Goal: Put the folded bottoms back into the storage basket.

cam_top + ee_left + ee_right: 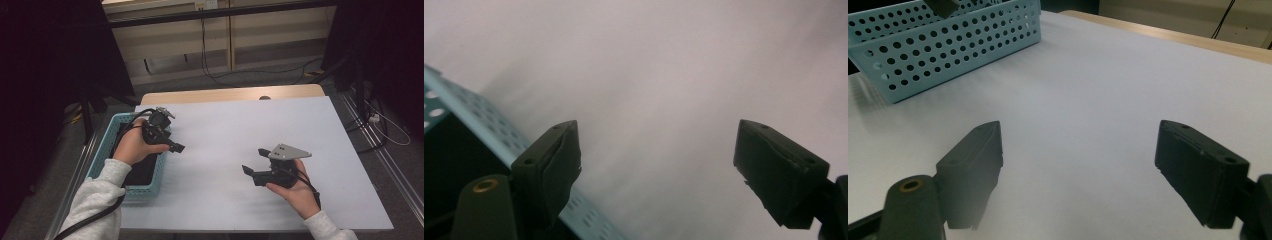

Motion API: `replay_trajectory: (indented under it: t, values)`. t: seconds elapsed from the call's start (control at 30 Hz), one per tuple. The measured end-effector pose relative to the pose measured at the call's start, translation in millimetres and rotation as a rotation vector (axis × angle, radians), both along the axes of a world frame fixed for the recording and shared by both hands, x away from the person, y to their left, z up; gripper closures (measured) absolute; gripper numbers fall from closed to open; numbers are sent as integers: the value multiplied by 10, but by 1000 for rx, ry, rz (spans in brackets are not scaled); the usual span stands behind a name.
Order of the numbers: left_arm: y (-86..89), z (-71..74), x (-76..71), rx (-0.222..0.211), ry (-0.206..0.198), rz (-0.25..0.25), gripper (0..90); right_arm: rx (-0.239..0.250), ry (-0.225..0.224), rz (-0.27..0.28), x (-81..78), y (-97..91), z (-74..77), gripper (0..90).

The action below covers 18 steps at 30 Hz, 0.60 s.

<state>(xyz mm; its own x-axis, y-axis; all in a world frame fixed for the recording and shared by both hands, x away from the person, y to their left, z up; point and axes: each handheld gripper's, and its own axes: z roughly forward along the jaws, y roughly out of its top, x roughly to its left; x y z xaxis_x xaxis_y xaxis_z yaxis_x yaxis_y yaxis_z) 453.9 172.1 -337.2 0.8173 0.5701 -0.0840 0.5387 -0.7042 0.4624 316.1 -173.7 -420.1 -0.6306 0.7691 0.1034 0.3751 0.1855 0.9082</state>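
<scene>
My left gripper (167, 132) is held over the right rim of a light blue perforated basket (150, 187) at the table's left side. In the left gripper view the left gripper (656, 160) is open with nothing between its jaws, and the basket's rim (499, 135) runs under the left jaw. The inside of the basket looks dark. My right gripper (254, 161) hovers low over the white tabletop (250, 120) at the front right, pointing left. It is open and empty too (1078, 165), and the basket (948, 45) stands far ahead of it.
A wooden strip (225, 94) borders the white sheet at the table's far edge. Cables (210, 75) lie on the floor beyond the table, and dark stands flank it on both sides. A dark tip of the other gripper (943, 6) hangs above the basket.
</scene>
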Motion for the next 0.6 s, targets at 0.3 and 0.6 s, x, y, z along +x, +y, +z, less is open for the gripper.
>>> replay_trajectory:
  t: [0.3, 0.6]
  values:
    - [-120, -87, -107, -48, -2, -32, 187, 1, 13, 2, -26, -58, -14, 191]
    - [-175, -162, -198, -83, -9, -50, 184, -6, 22, 3, -42, -115, -32, 190]
